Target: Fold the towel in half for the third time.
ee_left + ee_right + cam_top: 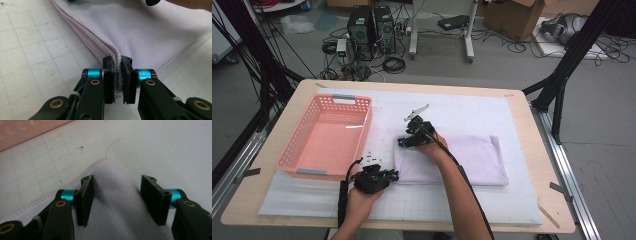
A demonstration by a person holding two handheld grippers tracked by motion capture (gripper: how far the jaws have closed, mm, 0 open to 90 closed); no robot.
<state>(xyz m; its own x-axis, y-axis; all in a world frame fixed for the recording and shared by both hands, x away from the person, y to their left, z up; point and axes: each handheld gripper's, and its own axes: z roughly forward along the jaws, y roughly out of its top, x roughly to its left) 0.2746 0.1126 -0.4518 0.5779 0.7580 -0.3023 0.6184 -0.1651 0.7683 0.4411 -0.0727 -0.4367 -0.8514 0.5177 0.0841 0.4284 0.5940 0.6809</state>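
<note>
Towel corner pinch — my two grippers at the folded lavender towel (452, 160) on the white gridded mat (512, 200).

My left gripper (117, 75) is clamped on the stacked layers at the towel's near left corner; my right gripper (116, 200) straddles the far left corner with its jaws parted, cloth between the pads but not pressed. Risk, as I judge it: closing the right jaws here may catch only the top layer, since the corner bulges up between them, and the fold would then splay on lifting; an uneven pull against the left grip could also drag the towel toward the pink basket (324, 140), just beside it.
</note>
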